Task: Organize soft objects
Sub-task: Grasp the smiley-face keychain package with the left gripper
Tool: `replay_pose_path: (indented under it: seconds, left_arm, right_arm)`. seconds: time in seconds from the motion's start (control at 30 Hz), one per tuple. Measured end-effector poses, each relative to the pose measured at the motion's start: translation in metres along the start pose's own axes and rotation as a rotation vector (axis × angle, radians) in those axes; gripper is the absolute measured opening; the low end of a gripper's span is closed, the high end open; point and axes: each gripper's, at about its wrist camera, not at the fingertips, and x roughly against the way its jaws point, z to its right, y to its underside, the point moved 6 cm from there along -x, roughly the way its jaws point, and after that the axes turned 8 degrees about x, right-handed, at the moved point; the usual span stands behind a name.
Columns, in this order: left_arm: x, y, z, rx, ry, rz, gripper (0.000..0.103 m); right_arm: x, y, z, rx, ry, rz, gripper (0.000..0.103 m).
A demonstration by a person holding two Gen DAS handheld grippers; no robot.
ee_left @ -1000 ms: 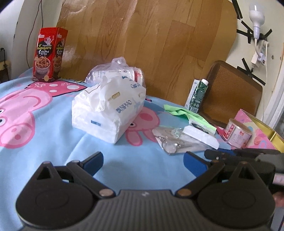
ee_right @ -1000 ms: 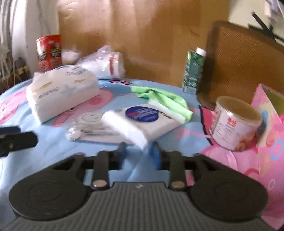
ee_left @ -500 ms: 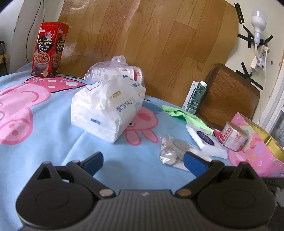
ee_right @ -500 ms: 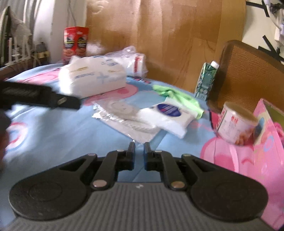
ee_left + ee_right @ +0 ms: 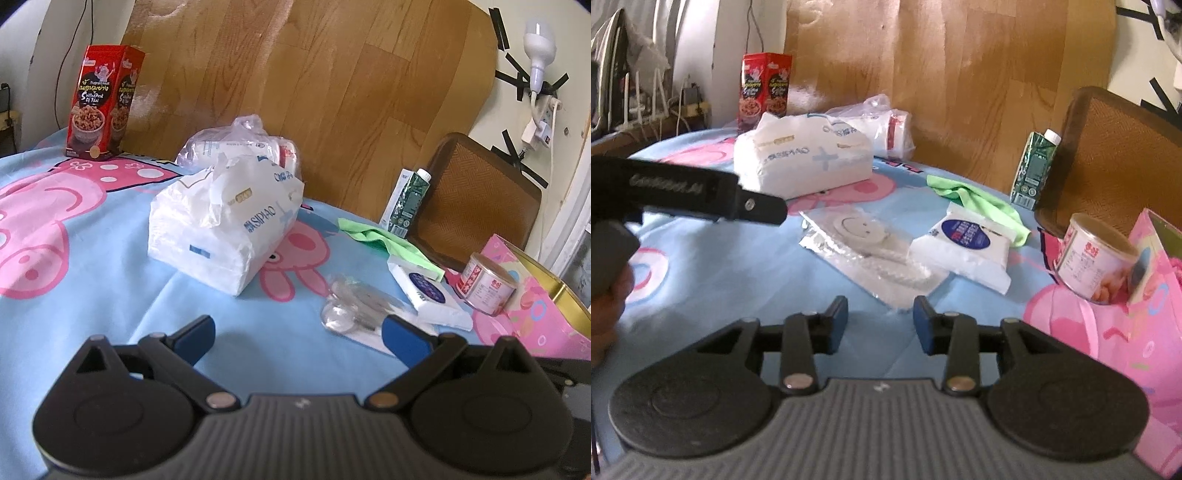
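Observation:
A large white tissue pack (image 5: 225, 225) (image 5: 801, 162) lies mid-table on the blue cartoon cloth. A small white tissue pack with a blue oval label (image 5: 424, 295) (image 5: 964, 243) lies to the right, beside a green cloth (image 5: 384, 240) (image 5: 979, 199) and a clear plastic packet (image 5: 354, 314) (image 5: 871, 251). My left gripper (image 5: 299, 332) is open and empty, short of the large pack. My right gripper (image 5: 881, 321) is open and empty, just short of the clear packet. The left gripper's body (image 5: 683, 192) shows at the left of the right wrist view.
A red snack box (image 5: 103, 103) stands at the back left. A bagged white roll (image 5: 236, 147) lies behind the large pack. A green carton (image 5: 410, 199), a tin can (image 5: 487, 284) and a pink bag (image 5: 535, 314) are at the right. A wooden board and a chair stand behind.
My right gripper has opened from shut and pulled back from the small tissue pack. My left gripper has stayed open and shifted its view slightly.

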Motion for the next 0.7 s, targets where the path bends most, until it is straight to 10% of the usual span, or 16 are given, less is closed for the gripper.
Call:
replay_pose_path:
  seconds: [0.5,0.57,0.7]
  left_arm:
    - [-0.002,0.001,-0.001,0.027,0.076,-0.049,0.100]
    - [-0.002,0.003,0.004,0.008,0.128,-0.074,0.100]
    - [0.011,0.018,0.016,0.003,0.212,-0.163,0.099]
  right_arm:
    - [0.081,0.048,-0.025,0.068,0.002,0.005,0.015]
    - [0.093,0.057,-0.021,0.036,-0.012,0.006,0.024]
    - [0.105,0.062,-0.010,-0.037,-0.022,0.044,0.071]
